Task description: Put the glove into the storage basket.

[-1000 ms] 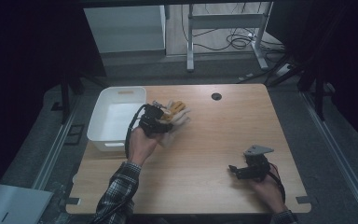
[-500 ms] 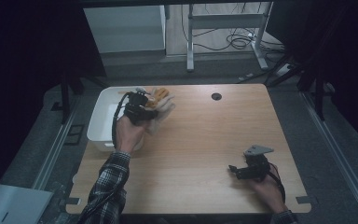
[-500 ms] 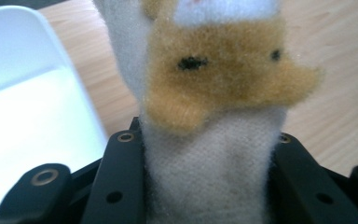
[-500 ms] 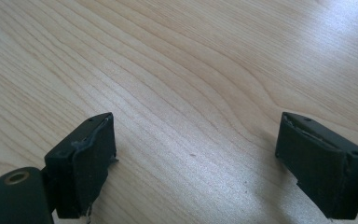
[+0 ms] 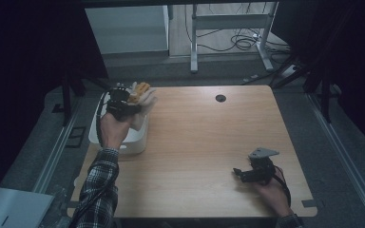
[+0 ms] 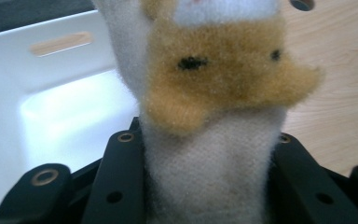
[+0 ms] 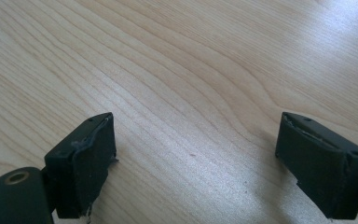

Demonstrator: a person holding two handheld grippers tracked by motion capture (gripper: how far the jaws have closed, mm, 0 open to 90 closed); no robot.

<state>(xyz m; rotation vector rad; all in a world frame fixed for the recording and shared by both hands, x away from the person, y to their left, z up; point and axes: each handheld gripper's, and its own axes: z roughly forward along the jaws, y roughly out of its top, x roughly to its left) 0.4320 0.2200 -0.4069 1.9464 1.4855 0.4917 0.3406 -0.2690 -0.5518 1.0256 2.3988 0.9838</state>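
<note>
We're holding the plush toy (image 5: 140, 91) pinched in the left tool (image 5: 123, 105), hanging over the white bin (image 5: 135, 137)'s far rim, likely lining up a drop. Right of the bin, right tool (image 5: 247, 173) is resting on the tabletop (image 5: 204, 142), spread, empty, keeping clear.

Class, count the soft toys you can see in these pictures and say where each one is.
1. The plush toy is clamped in the left gripper, held above the white bin at the table's left edge. Others may lie hidden inside the bin.
</note>
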